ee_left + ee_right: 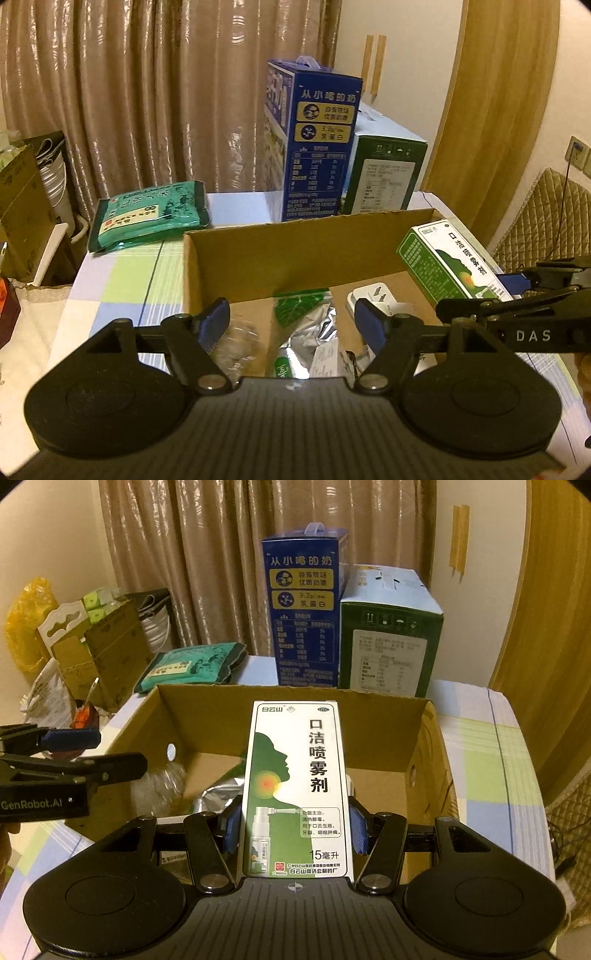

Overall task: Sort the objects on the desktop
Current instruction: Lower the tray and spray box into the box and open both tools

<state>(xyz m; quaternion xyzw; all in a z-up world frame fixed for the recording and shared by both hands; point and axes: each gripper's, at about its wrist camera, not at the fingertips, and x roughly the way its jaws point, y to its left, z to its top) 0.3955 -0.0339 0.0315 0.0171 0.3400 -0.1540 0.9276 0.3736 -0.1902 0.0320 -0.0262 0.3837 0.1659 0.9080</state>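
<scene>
Spray box [295,790] clamped in right gripper [293,829] above cardboard box [207,716].

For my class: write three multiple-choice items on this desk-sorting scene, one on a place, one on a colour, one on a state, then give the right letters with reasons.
1. Where does the white plug adapter lie?
A. inside the cardboard box
B. on the teal packet
C. on the floor

2. What colour is the tall milk carton?
A. red
B. blue
C. yellow

3. What does the right gripper do?
A. stands empty
B. grips the spray box
C. grips a cup

Key: 1 A, it lies on the box floor; 2 B, its panels are blue; 3 B, both pads press its sides.
</scene>
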